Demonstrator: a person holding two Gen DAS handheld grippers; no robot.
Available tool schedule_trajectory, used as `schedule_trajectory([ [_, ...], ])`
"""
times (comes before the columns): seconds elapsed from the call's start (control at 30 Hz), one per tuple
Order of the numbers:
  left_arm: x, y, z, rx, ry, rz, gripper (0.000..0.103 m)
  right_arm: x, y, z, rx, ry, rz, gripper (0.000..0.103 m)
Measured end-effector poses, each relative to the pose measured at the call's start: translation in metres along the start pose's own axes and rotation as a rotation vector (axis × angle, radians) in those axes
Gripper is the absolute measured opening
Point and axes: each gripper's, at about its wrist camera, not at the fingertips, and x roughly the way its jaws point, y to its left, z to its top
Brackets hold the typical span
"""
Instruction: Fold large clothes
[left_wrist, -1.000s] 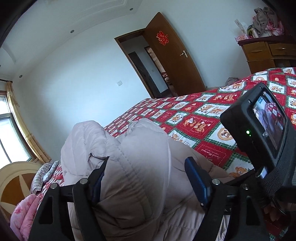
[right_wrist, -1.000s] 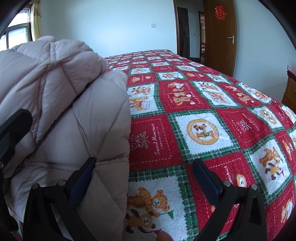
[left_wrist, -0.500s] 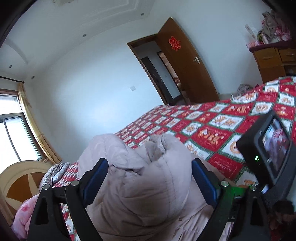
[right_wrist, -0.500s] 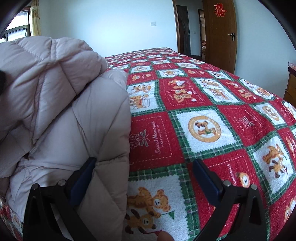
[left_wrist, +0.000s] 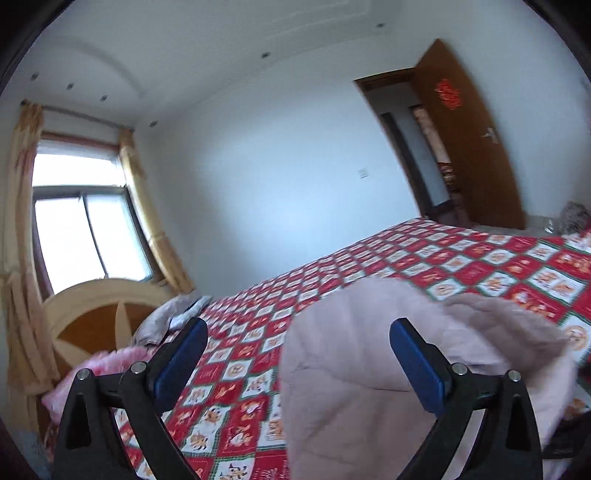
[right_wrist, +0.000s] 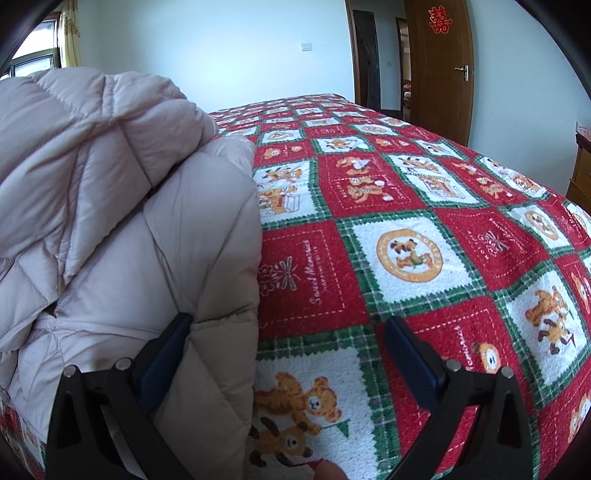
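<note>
Left wrist view first: left gripper (left_wrist: 295, 354) is up off the bundle, jaws opening and nearly as wide as they go. Part of the puffy jacket (left_wrist: 369, 369) shows between the pads, but neither pad presses on it, so nothing is held. View is motion-blurred. Jacket sits as a rounded heap on the red patchwork bedspread (left_wrist: 480, 266), at the near edge of the bed. Headboard (left_wrist: 92, 317) and pink bedding (left_wrist: 107, 363) are at far left, well apart from the jacket.

Right wrist view: jacket (right_wrist: 122, 206) is stacked in at least 2 quilted layers, upper fold lying over the lower one, right edge fairly straight against the bedspread (right_wrist: 406, 251). Right gripper (right_wrist: 288, 354) has jaws wide. Left pad touches or sits just beside the jacket's lower right edge, right pad is over bare bedspread. No grip.

Progress, my read: the fold is mostly in, bundle is compact but lumpy. Left to do: flatten it, square the edges, maybe 1 more fold. I can't tell whether sleeves are tucked.

Versus 1 second ago: left gripper had the jacket's top bulge filling the gap between narrower jaws. Now the jaws are spread and the gripper has lifted and swung, so window (left_wrist: 85, 236) and ceiling fill the view. Jacket top has slumped a bit lower. Right gripper hasn't moved.
</note>
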Motion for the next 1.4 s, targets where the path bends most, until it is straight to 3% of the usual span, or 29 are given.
schedule_trajectory([
  [0.07,0.027,0.02,-0.011,-0.052,0.051,0.039,0.099,0.0,0.0,0.0,-0.001,0.001,0.001,0.103],
  [0.17,0.071,0.037,-0.035,-0.134,0.162,0.031,0.099,0.0,0.0,0.0,-0.002,0.001,0.0,0.103],
  [0.2,0.081,0.035,-0.041,-0.14,0.188,0.006,0.099,-0.001,0.0,0.0,-0.002,-0.001,-0.001,0.103],
  [0.27,0.097,0.021,-0.058,-0.146,0.245,-0.115,0.099,-0.006,-0.002,0.0,0.001,-0.021,-0.001,0.103],
  [0.43,0.083,-0.032,-0.062,-0.059,0.174,-0.215,0.099,-0.028,-0.019,0.005,0.065,-0.063,0.002,0.103],
  [0.53,0.076,-0.059,-0.058,0.044,0.142,-0.211,0.099,-0.043,-0.034,0.013,0.111,-0.096,-0.05,0.098],
  [0.77,0.072,-0.078,-0.061,0.083,0.121,-0.219,0.099,-0.084,-0.045,0.049,0.233,-0.216,-0.092,0.085],
  [0.87,0.064,-0.061,-0.055,0.042,0.113,-0.233,0.099,-0.096,-0.019,0.074,0.202,-0.248,-0.041,0.085],
  [0.93,0.056,-0.038,-0.048,-0.059,0.08,-0.213,0.099,-0.097,0.007,0.089,0.157,-0.253,0.012,0.084],
  [0.97,0.053,-0.025,-0.044,-0.102,0.065,-0.198,0.099,-0.096,0.022,0.096,0.123,-0.257,0.025,0.082],
  [1.0,0.054,-0.016,-0.04,-0.125,0.061,-0.174,0.099,-0.094,0.036,0.103,0.091,-0.262,0.042,0.072],
  [1.03,0.058,-0.006,-0.038,-0.14,0.065,-0.144,0.1,-0.091,0.051,0.11,0.064,-0.258,0.063,0.067],
  [1.2,0.084,0.009,-0.041,-0.164,0.131,-0.12,0.101,-0.055,0.09,0.137,0.065,-0.159,0.156,0.067],
  [1.27,0.097,0.005,-0.046,-0.172,0.168,-0.147,0.101,-0.034,0.091,0.139,0.059,-0.107,0.108,0.067],
  [1.33,0.104,-0.005,-0.052,-0.173,0.196,-0.171,0.101,-0.011,0.086,0.129,0.068,-0.023,0.096,0.057],
  [1.4,0.109,-0.018,-0.056,-0.164,0.234,-0.212,0.101,0.003,0.078,0.115,0.056,0.023,0.069,0.054],
])
